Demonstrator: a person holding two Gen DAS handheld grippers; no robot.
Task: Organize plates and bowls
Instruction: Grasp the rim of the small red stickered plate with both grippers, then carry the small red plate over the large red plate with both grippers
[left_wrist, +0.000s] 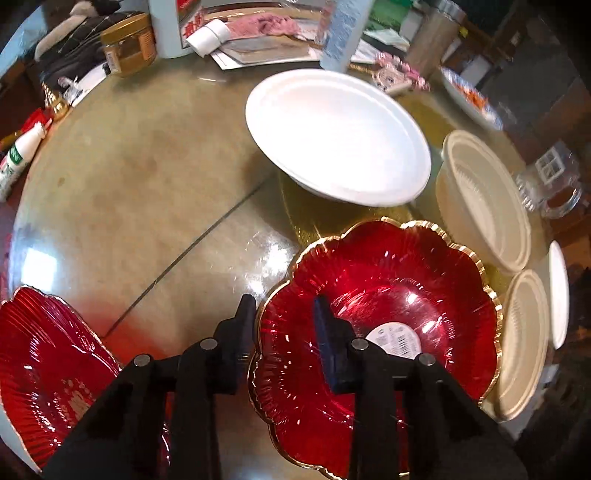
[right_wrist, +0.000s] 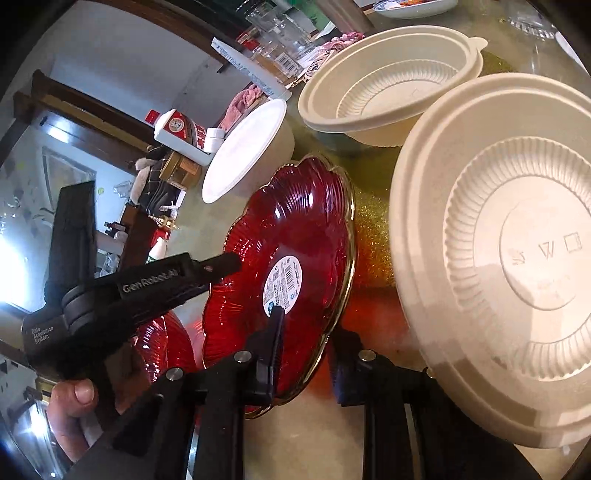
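Both grippers clamped on the scalloped red glass plate (left_wrist: 388, 295) with gold rim, left fingers (left_wrist: 243, 325) pinching one edge, right fingers (right_wrist: 273, 332) the opposite.

Home dining room: cluttered table (left_wrist: 129, 177).

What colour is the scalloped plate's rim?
Gold, edging the red scalloped plate; clearest in the left wrist view.

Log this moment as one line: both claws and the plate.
stage: grasping | left claw: shut on red plate rim | right claw: shut on another edge of same plate | plate: not yet stacked
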